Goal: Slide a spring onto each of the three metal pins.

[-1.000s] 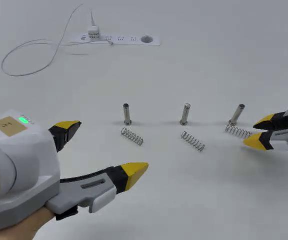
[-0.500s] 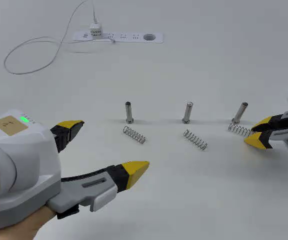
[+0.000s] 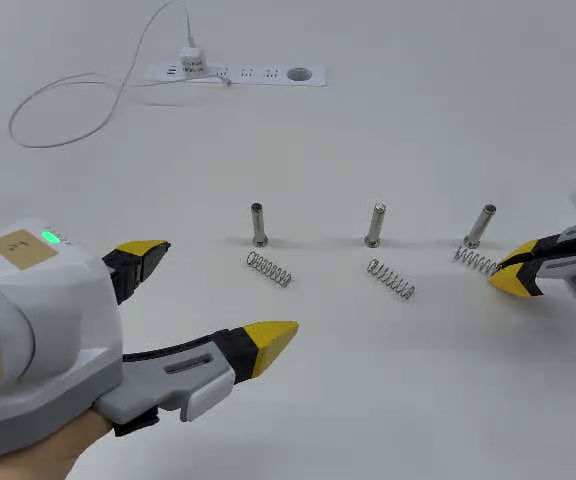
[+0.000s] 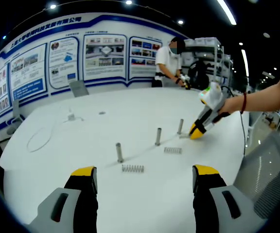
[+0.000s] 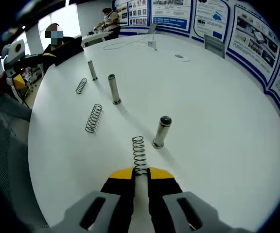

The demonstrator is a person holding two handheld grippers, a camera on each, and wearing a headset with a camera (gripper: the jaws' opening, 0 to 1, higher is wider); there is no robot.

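The white table (image 3: 418, 400) carries three upright steel pins (image 3: 374, 224) mid-frame, coiled wire springs (image 3: 390, 279) just below, and a white power strip (image 3: 238, 74) upper left.

Looks of the left gripper (image 3: 208, 296): rounded white housing behind the fingers (image 3: 183, 375), two tan stickers (image 3: 13, 247) with handwritten marks, and a green LED (image 3: 48, 239) lit on top. Each finger runs grey with a moulded slot, then a black section, then a pointed yellow tip. The right gripper (image 3: 515, 270) has the same scheme – white body, green light, black-and-yellow tips. In the left gripper view, the arm behind its fingers wears a thin dark wristband (image 4: 243, 102).
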